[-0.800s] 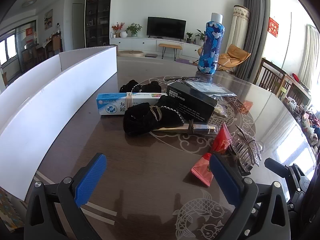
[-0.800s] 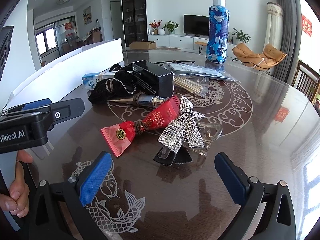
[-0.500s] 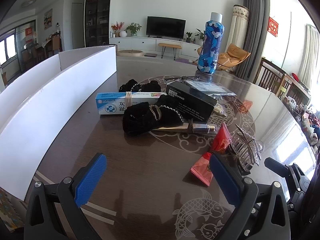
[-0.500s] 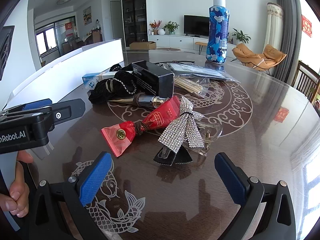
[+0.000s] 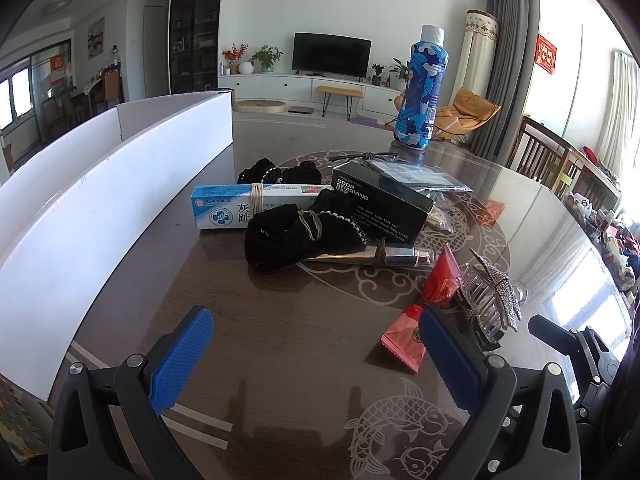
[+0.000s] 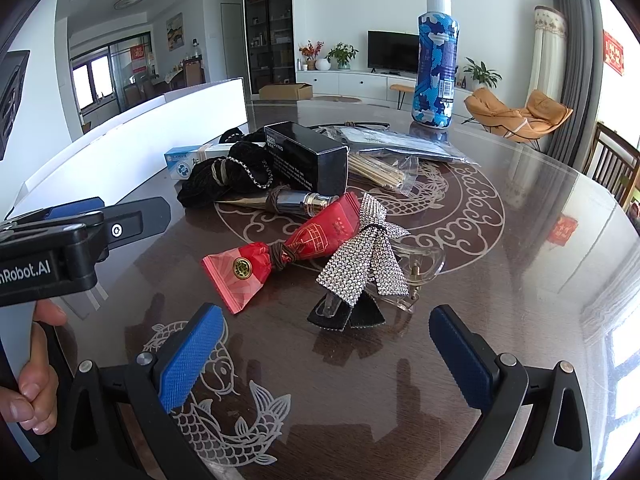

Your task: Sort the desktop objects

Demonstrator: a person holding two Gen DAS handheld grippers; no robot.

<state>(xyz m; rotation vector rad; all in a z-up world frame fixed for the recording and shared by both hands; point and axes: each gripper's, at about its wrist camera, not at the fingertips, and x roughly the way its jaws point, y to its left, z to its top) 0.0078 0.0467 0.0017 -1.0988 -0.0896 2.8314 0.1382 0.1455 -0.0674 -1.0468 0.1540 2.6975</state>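
Left gripper [image 5: 316, 354] hovers above the dark glass-topped table [image 5: 280, 340], jaws spread wide, nothing between the blue pads; right gripper [image 6: 326, 354] likewise spread and empty, angled down over the fish motif; the left gripper's body also shows at the left edge of the right wrist view, with the person's hand [image 6: 34, 392] on its handle. The items to be sorted lie clustered mid-table: a red foil packet [image 6: 288, 246] tied at its middle, touching a rhinestone bow hair clip [image 6: 366, 246] on its right; behind these a metallic tube [image 6: 296, 200], a black velvet scrunchie [image 5: 296, 236], a black box marked ODOR REMOVING BAR [image 5: 380, 204] and a blue-and-white ointment carton [image 5: 240, 210]; a bag of wooden sticks [image 6: 380, 170] beside the box; a blue patterned bottle [image 5: 420, 92] upright at the far edge; a white partition board [image 5: 100, 216] stands along the left.
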